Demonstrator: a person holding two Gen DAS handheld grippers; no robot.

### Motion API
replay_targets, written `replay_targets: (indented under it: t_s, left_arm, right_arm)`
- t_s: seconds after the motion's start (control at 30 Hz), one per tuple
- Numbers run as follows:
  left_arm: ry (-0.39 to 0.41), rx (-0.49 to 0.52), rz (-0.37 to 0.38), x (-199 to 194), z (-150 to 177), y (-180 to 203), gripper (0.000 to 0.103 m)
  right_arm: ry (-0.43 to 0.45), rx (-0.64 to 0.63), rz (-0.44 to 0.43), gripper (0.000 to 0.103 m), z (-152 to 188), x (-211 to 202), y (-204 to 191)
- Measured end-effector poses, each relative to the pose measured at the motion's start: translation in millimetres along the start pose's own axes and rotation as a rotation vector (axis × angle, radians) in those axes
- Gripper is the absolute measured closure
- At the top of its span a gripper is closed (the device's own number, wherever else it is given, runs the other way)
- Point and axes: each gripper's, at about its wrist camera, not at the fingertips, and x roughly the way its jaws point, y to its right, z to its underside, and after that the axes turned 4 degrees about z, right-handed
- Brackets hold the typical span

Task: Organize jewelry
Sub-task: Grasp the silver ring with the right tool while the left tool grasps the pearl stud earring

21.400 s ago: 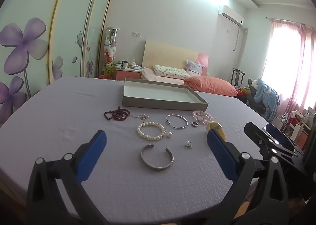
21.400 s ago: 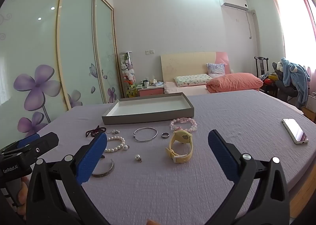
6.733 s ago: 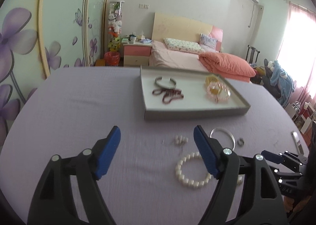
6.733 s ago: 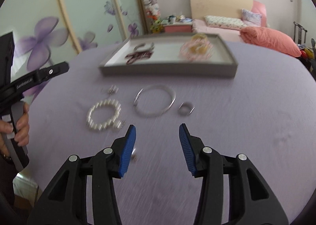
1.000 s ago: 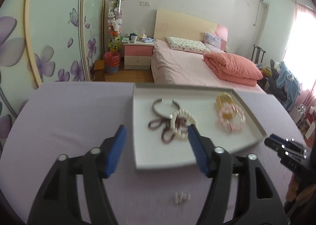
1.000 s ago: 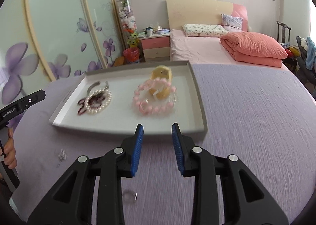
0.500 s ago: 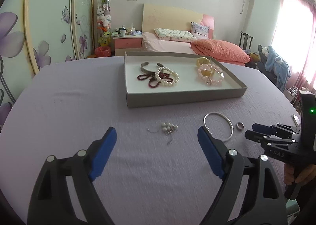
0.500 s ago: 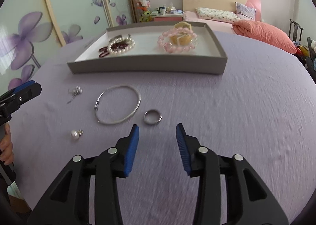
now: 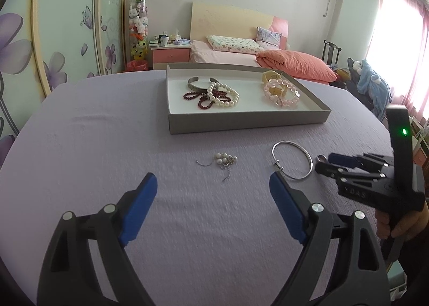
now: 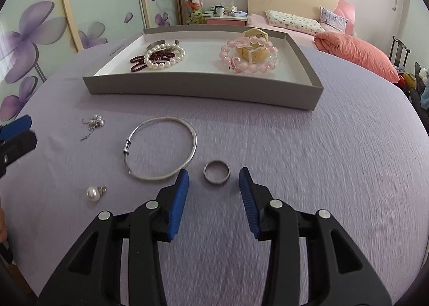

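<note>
Ring: a silver band (image 10: 217, 172) lies flat on the lilac cloth, just ahead of the right jaws and between their tips, touching neither.
Right gripper (image 10: 213, 178): jaws apart, nothing held, blue pads either side of the ring.
Bangle: a thin silver hoop (image 10: 160, 148) lies just left of the right jaws, its near edge close beside the left pad.
Pearl stud: a single pearl (image 10: 92, 193) sits further left of those jaws, apart from the bangle.
Pearl cluster: a small bunch with a chain (image 9: 224, 160) lies ahead of the left jaws, roughly centred between them.
Left gripper (image 9: 213, 181): jaws wide apart, empty.
Tray: grey box (image 10: 203, 91) well beyond both jaws.
Tray contents: silver cuff (image 9: 200, 83), dark red beads (image 9: 198, 98), pearl bracelet (image 9: 224, 96), pink bead bracelet (image 10: 248, 56) and yellow watch (image 10: 253, 44).
</note>
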Motion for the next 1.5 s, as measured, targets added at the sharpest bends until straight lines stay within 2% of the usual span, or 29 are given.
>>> replay_targets:
  t_s: [0.37,0.4,0.43,0.67,0.97,1.13,1.2,1.43,1.5]
  left_arm:
    - [-0.022,0.024,0.028,4.5,6.4,11.4,0.017]
    - [-0.025,0.026,0.030,5.2,7.2,13.6,0.017]
    - [-0.027,0.027,0.034,5.6,7.9,15.5,0.017]
    - [-0.053,0.060,0.059,10.8,14.5,33.5,0.017]
    - [-0.098,0.106,0.068,25.1,22.0,61.0,0.018]
    - [-0.136,0.127,0.059,39.6,24.9,76.8,0.037]
    - [-0.165,0.116,0.061,47.5,25.3,80.5,0.049]
    - [-0.184,0.122,0.063,54.5,25.0,90.7,0.059]
    - [-0.186,0.132,0.054,55.1,25.1,93.3,0.069]
  right_arm:
    - [-0.002,-0.005,-0.006,0.063,-7.2,3.3,0.1]
    - [-0.001,-0.004,-0.005,0.067,-7.0,3.0,0.3]
    - [0.000,-0.004,-0.007,0.081,-7.6,3.1,0.3]
    - [-0.002,0.029,-0.004,0.081,-2.2,-1.3,7.8]
    - [0.012,0.141,0.001,0.081,-0.6,-13.1,38.3]
    - [0.026,0.166,-0.005,0.081,-3.4,-18.6,46.6]
    - [0.025,0.167,-0.006,0.081,-3.6,-18.7,47.1]
    - [0.015,0.185,-0.028,0.081,-3.0,-16.2,49.6]
    - [0.015,0.189,-0.033,0.081,-2.2,-16.5,50.3]
